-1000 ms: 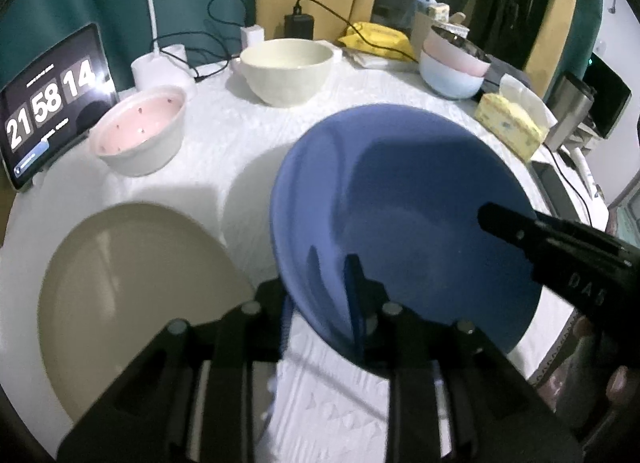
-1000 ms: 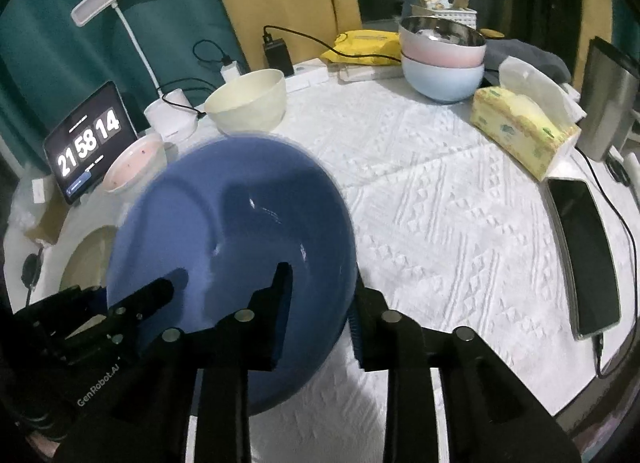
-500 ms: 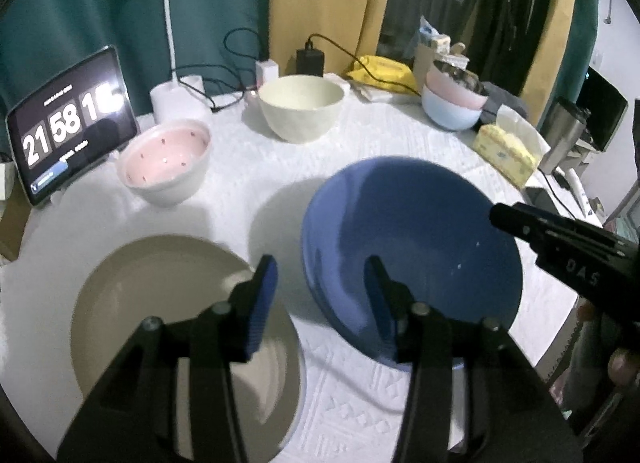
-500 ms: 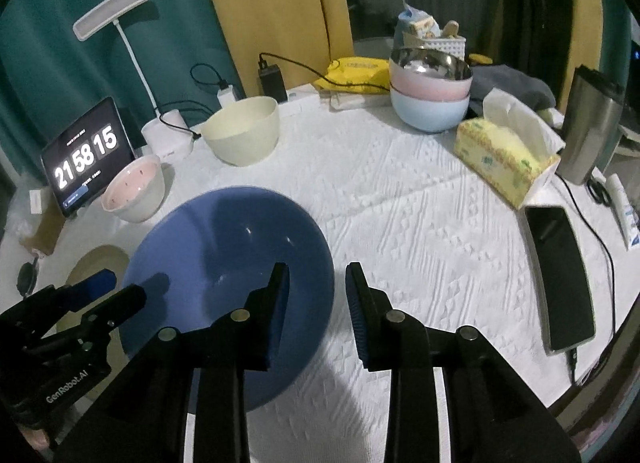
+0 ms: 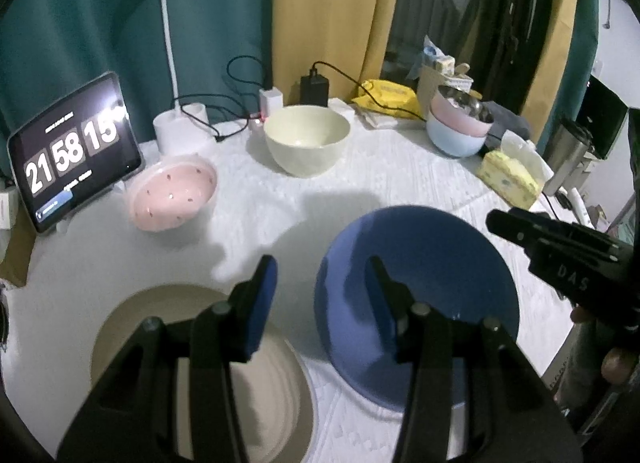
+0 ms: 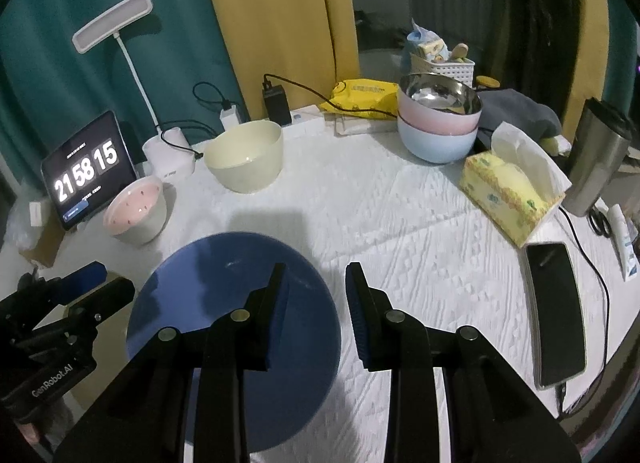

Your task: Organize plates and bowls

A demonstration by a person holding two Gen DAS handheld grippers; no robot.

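Observation:
A blue plate [image 5: 432, 279] lies flat on the white tablecloth; it also shows in the right wrist view [image 6: 224, 303]. A beige plate [image 5: 168, 343] lies to its left. My left gripper [image 5: 322, 269] is open and empty, raised above the gap between the two plates. My right gripper [image 6: 316, 275] is open and empty above the blue plate's right rim. A pink dotted bowl [image 5: 172, 195], a cream bowl [image 5: 306, 139] and a stack of pink and light blue bowls [image 5: 456, 127] with a steel bowl on top stand farther back.
A tablet clock [image 5: 72, 159] and a desk lamp [image 5: 180, 127] stand at the back left, with chargers and cables [image 5: 312, 87] behind the cream bowl. A tissue box [image 6: 508, 191], steel tumbler [image 6: 596, 159] and phone [image 6: 556, 311] sit at the right.
Both grippers let go of the blue plate, which now lies flat on the table. Both have opened wider and pulled back and up.

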